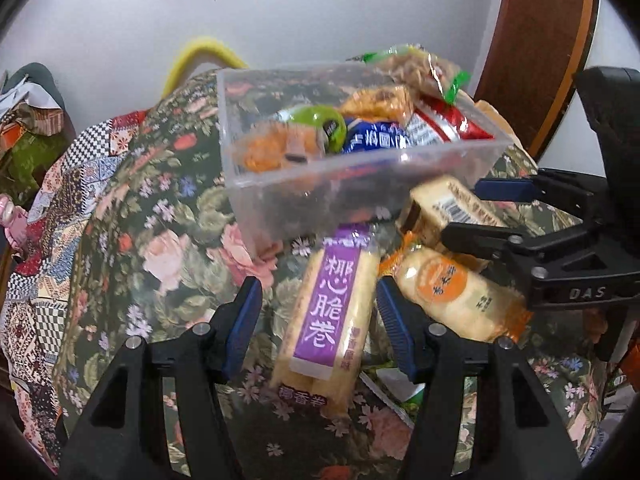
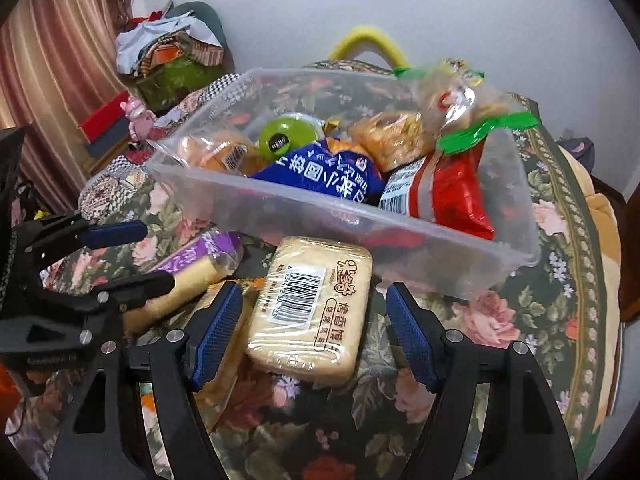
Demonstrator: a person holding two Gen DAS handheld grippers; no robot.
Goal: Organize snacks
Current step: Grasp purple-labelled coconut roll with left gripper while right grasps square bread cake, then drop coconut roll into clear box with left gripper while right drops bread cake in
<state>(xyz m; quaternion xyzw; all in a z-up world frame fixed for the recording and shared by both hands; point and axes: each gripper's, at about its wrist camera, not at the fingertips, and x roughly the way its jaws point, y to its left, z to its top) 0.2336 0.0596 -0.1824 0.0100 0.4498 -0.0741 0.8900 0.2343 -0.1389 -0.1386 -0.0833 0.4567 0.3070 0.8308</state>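
Observation:
A clear plastic box (image 1: 256, 200) (image 2: 280, 216) stands on the floral tablecloth (image 1: 160, 240) and holds several snack packs. In front of it lie a purple-labelled roll pack (image 1: 328, 320) (image 2: 196, 264), an orange-labelled cracker pack (image 1: 456, 296) and a beige toast pack with a barcode (image 2: 312, 308) (image 1: 444, 208). My left gripper (image 1: 320, 316) is open, with the purple pack between its fingers. My right gripper (image 2: 316, 320) is open around the toast pack, apart from it. The right gripper shows in the left wrist view (image 1: 472, 212), the left in the right wrist view (image 2: 152, 256).
A yellow handle (image 1: 200, 56) rises behind the box. Patchwork cloth and piled clothes (image 2: 168, 48) lie at the far left, beside a curtain (image 2: 60, 60). A wooden door (image 1: 540, 40) is at the right. The table edge curves round at the right (image 2: 588, 280).

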